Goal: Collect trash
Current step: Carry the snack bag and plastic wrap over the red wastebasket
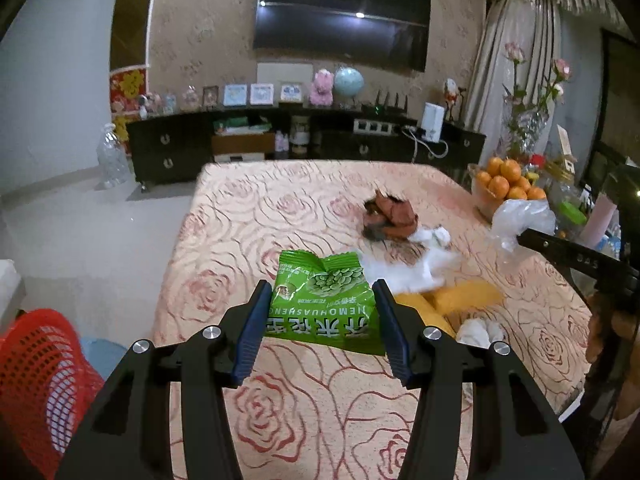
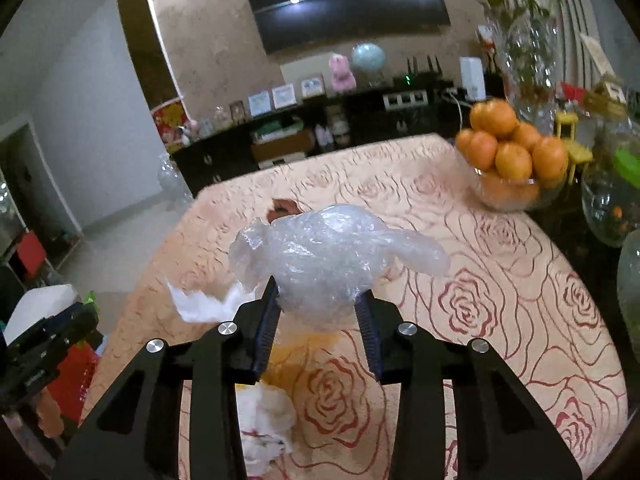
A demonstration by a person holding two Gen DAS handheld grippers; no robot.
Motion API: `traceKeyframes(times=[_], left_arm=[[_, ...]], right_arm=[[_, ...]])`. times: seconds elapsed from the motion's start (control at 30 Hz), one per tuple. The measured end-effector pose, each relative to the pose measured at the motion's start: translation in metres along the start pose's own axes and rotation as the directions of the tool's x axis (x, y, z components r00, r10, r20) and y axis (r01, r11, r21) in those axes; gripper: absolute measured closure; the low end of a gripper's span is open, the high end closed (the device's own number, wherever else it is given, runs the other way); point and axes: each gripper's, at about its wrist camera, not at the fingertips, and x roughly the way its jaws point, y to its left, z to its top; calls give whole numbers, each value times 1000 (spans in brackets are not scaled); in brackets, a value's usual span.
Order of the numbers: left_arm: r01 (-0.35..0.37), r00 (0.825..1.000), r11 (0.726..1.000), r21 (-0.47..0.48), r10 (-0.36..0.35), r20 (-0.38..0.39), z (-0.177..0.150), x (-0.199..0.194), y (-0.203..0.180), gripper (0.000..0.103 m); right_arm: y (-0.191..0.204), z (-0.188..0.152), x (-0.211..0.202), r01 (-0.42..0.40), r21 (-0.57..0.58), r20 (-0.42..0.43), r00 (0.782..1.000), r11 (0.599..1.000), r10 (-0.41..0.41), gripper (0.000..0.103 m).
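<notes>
- The green packet (image 1: 326, 300) lies crumpled between the blue pads of the left gripper (image 1: 320, 308); the jaws stand wide, one either side of it, and I cannot tell whether they touch it.
- The packet sits on the rose-patterned cloth (image 1: 320, 420), near the middle of the table.
- The clear bag (image 2: 320, 260) is bunched into a ball and pinched between the pads of the right gripper (image 2: 318, 300), lifted above the cloth (image 2: 500, 300).
- From the left wrist view that same bag (image 1: 520, 220) shows at the tip of the right gripper (image 1: 524, 238), off to the right.
- Just beyond the packet lies white tissue (image 1: 404, 270), and past that a heap of brown peel (image 1: 390, 218).
- Yellow scraps (image 1: 460, 300) lie to the right of the packet, with a small wad of tissue (image 1: 480, 330) near them.
- In the right wrist view more crumpled tissue (image 2: 264, 420) lies on the cloth under the gripper, and a torn white piece (image 2: 204, 304) to its left.
- A glass bowl of oranges (image 2: 512, 152) stands at the far right edge of the table.
- A red basket (image 1: 40, 380) sits low beside the table's left side.
- A dark TV (image 1: 340, 16) hangs on the far wall over a black cabinet (image 1: 172, 148).
</notes>
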Motion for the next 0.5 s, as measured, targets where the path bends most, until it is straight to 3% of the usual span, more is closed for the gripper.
traceKeyframes(times=[0.5], left_arm=[[-165,981,985,-44,169,97,1,-59,54,53]], right_arm=[[68,6,-2,-120,-111,11,993,987,122,66]])
